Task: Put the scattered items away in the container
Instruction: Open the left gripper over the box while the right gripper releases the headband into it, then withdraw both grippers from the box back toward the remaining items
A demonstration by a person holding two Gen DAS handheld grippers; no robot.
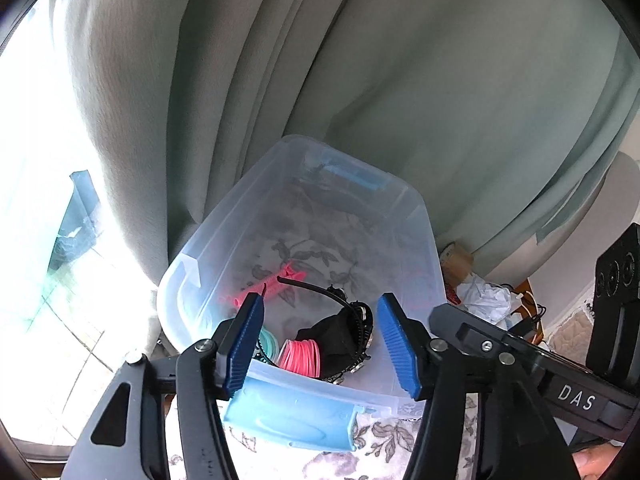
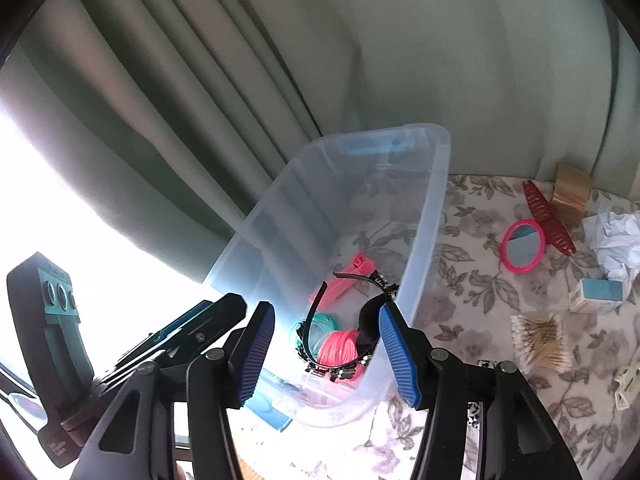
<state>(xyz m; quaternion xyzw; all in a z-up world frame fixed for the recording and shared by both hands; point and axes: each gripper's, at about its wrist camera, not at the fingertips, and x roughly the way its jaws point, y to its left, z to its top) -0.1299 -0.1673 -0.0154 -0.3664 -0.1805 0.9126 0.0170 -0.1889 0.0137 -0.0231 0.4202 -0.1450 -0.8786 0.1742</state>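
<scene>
Grey curtains hang behind the floral tabletop (image 2: 460, 248), where both my left gripper (image 1: 320, 344) and right gripper (image 2: 326, 354) hover with jaws wide and empty over the clear bin (image 2: 424, 216). Remaining clutter, the pink mirror (image 2: 523, 245) and red hair clip (image 2: 546, 218), lies right of the bin, the clip's length running away from me, nearer my right hand.

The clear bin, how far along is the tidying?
Partly done. The clear bin already holds a black headband, pink hair ties and a pink comb. Both grippers are open and empty. Still out: pink mirror, red hair claw, cotton swabs.
</scene>
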